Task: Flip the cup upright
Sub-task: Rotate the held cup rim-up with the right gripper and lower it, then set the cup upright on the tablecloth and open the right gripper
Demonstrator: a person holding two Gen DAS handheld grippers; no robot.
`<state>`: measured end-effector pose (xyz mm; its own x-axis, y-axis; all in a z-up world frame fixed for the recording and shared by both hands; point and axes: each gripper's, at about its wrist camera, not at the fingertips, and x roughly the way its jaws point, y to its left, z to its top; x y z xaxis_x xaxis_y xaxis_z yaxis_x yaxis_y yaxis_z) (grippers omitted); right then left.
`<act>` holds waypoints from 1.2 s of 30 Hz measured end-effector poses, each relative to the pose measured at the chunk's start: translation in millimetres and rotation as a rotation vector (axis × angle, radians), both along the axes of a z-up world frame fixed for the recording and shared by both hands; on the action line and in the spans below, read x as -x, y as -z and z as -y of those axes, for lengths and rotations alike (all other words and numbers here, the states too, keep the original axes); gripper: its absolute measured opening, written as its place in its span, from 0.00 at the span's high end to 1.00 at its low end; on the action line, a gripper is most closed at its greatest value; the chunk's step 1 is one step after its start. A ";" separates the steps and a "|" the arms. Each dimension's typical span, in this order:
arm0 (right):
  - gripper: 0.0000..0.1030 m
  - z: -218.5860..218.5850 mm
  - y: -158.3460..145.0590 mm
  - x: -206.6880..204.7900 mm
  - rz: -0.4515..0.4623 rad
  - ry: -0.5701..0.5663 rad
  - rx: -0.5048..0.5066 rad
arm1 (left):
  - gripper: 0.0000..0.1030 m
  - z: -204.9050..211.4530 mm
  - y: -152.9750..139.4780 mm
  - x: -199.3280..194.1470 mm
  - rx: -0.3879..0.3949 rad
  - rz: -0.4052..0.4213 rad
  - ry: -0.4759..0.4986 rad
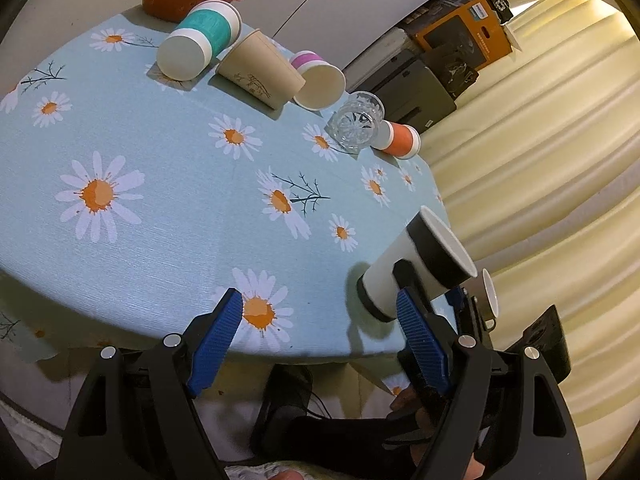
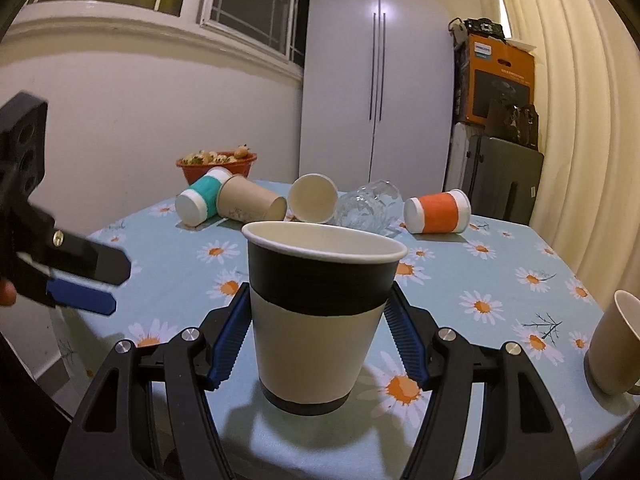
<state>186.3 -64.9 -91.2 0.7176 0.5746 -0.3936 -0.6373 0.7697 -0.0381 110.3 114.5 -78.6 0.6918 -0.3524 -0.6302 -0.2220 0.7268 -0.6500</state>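
A black-and-white paper cup [image 2: 316,312] stands upright on the daisy tablecloth [image 2: 500,280], mouth up. My right gripper [image 2: 316,328] straddles it with a blue pad close on each side; a thin gap shows at the left pad, so the jaws look slightly open around the cup. The same cup shows in the left wrist view [image 1: 416,264] near the table's right edge. My left gripper [image 1: 316,340] is open and empty, hovering over the near table edge to the left of the cup. It also appears in the right wrist view [image 2: 80,280].
Several cups lie on their sides at the far side: teal [image 2: 200,200], tan [image 2: 250,202], a white-mouthed one [image 2: 312,198], orange [image 2: 438,212], and a clear glass [image 2: 368,202]. An orange bowl [image 2: 216,164] stands behind them. A beige mug [image 2: 614,344] stands upright at right.
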 end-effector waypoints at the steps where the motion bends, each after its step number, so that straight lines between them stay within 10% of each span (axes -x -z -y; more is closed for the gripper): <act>1: 0.36 -0.4 0.2 -0.1 -0.002 -0.004 0.002 | 0.25 0.0 0.1 -0.1 0.000 -0.001 -0.001; 15: 0.36 -0.6 8.1 5.1 -0.038 0.001 0.017 | 0.25 -1.9 -0.1 2.5 -0.005 0.004 -0.016; 36: 0.05 29.4 -26.7 26.5 -0.084 0.008 -0.011 | 0.25 -1.4 -10.3 12.3 -0.073 0.036 -0.042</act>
